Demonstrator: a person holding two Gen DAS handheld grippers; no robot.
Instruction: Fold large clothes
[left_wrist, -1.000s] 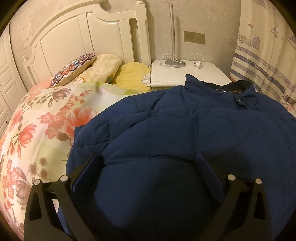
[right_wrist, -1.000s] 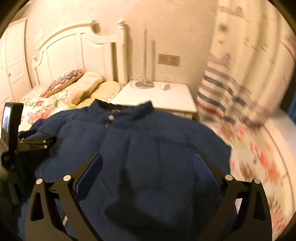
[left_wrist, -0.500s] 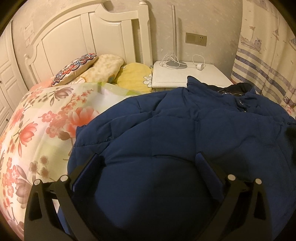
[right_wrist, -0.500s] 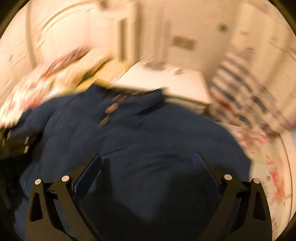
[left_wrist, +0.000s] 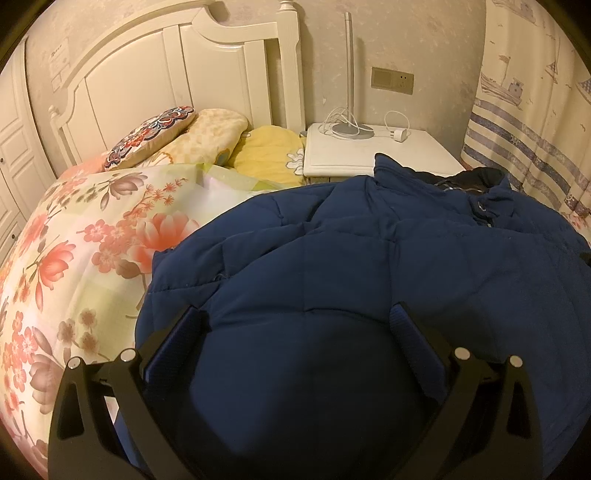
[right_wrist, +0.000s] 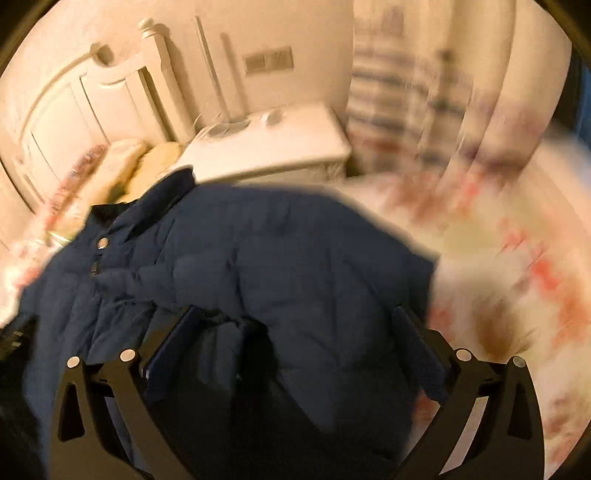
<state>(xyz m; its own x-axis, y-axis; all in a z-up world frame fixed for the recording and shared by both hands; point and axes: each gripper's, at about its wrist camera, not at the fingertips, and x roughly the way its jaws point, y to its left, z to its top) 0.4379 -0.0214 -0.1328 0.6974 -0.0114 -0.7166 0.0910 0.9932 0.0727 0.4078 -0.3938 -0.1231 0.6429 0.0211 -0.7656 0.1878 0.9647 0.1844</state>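
Jacket (left_wrist: 332, 258) under left claw (left_wrist: 295, 325) (spread wide).

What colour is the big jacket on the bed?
Dark navy blue, quilted; the jacket shows best in the left wrist view.

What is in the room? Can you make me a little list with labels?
garment: blue jacket, spread on the bed, not yet folded
bed cover: floral quilt
pillows: by the headboard
nightstand: holds a lamp and a charger
left gripper: open, over the jacket
right gripper: open, over the jacket
right view: blurred
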